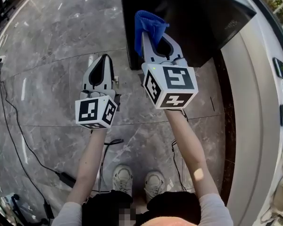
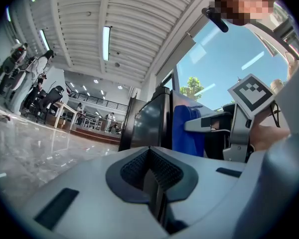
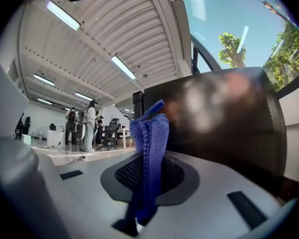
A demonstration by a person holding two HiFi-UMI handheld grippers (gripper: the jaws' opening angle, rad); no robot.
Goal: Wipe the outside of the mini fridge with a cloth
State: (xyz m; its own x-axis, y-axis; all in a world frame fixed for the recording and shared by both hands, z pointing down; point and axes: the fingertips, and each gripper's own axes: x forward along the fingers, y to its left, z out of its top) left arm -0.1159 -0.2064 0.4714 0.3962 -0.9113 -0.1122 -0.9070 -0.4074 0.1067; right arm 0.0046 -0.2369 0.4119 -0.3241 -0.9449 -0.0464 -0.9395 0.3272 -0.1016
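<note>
A: Quick status. Where's the cloth?

B: Cloth (image 1: 150, 25) is in the right gripper (image 1: 150, 36). Jaws are pinched tight on it and a tuft sticks out past the tips.

A: And the fridge?

B: Fridge (image 1: 198, 18) stands on the floor (image 1: 47, 55), straight ahead of the person. It's black, glossy, door shut as far as I can see. The cloth is up at its near left corner, by the top edge.

A: Touching?

B: Either on it or just off; can't tell for sure. The right gripper view shows the dark panel right behind the cloth, very near.

A: Left gripper?

B: Left gripper (image 1: 104, 60) has jaws closed w/ nothing between them. It hangs beside the right one, off the fridge, over bare floor. Idle, I'd say.

A: So how far along?

B: Hard to call. No streaks, wet patches or dust lines to show which faces are wiped. My read: cloth is gripped and brought to the fridge, so setup's done. Wiping is either starting or in hand at that corner. Top, sides and door may all be left, as far as these views show.
</note>
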